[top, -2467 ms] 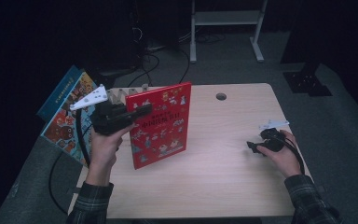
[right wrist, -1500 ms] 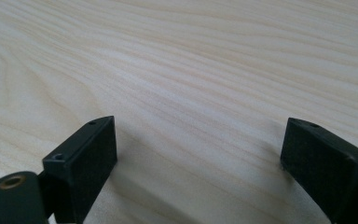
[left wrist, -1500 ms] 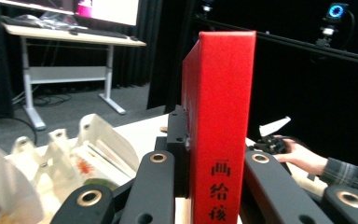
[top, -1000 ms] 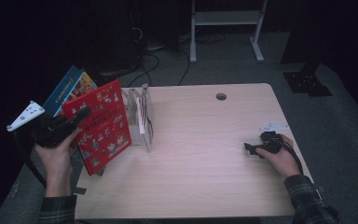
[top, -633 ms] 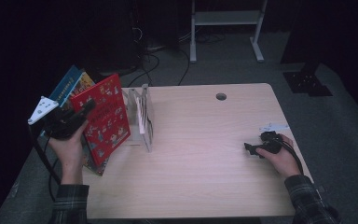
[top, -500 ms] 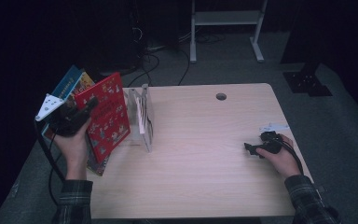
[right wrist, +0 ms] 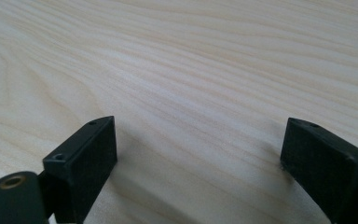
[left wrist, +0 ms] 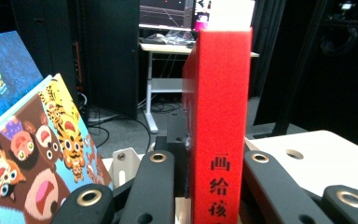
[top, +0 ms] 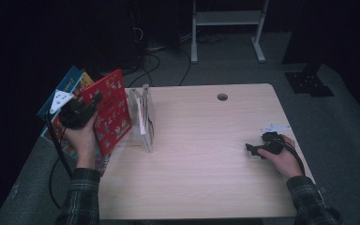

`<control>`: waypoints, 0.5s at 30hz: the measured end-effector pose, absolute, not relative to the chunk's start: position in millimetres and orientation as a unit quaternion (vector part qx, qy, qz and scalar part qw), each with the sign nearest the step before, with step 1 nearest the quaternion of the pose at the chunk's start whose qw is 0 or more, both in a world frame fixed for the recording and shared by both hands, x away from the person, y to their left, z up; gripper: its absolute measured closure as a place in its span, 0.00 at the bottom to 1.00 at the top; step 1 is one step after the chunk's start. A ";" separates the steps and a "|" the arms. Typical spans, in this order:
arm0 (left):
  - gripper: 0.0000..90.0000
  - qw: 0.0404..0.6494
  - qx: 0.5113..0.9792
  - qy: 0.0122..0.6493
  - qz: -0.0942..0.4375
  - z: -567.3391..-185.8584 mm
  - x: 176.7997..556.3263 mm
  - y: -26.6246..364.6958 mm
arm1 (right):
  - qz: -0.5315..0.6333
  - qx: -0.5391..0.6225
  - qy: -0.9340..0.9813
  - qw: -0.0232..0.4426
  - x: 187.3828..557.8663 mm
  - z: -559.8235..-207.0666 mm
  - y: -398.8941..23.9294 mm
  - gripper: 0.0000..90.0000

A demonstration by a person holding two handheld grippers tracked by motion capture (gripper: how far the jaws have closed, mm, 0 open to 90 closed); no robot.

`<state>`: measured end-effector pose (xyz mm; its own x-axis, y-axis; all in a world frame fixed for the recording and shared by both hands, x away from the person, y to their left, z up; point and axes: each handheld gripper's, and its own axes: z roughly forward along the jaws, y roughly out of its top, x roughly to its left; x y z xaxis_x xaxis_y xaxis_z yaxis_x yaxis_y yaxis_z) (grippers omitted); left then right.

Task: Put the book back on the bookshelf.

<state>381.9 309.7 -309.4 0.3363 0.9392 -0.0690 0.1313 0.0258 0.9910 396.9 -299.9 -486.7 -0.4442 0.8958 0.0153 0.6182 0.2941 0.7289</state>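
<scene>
Left gripper view: the red book is clamped upright by the left hand-held gripper, spine facing the camera, long axis vertical, beyond the desk's left edge. The right hand-held gripper is held wide open, empty.

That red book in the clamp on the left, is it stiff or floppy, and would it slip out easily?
The red book probably handles stiff: gripped by the left gripper at its spine alone, it stands straight without sagging. The spine looks cloth-textured, so it likely won't slip. Being broad and held by one edge, it may swing or twist.
</scene>
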 end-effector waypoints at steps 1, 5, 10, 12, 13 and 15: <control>0.89 0.559 0.596 0.449 0.362 -309.9 383.6 309.4 | 0.341 0.486 0.778 0.203 397.0 -486.6 -299.9 0.11; 0.89 0.567 0.588 0.450 0.360 -313.3 392.2 308.8 | 0.341 0.486 0.778 0.204 397.1 -486.7 -300.0 0.11; 0.89 0.566 0.587 0.453 0.360 -317.5 399.9 306.1 | 0.342 0.486 0.778 0.203 397.3 -486.7 -300.2 0.11; 0.89 0.565 0.587 0.453 0.361 -319.6 403.3 305.3 | 0.342 0.486 0.778 0.203 397.4 -486.7 -300.3 0.11; 0.89 0.565 0.588 0.454 0.360 -320.4 404.5 305.0 | 0.342 0.486 0.778 0.204 397.4 -486.7 -300.3 0.11; 0.89 0.565 0.586 0.455 0.360 -322.6 408.5 303.8 | 0.342 0.486 0.778 0.204 397.4 -486.7 -300.3 0.11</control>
<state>408.5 303.8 -322.6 0.3257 0.9410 -0.0918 0.1271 0.0527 0.9905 397.4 -300.3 -486.7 -0.4455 0.8952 0.0149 0.6169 0.2949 0.7297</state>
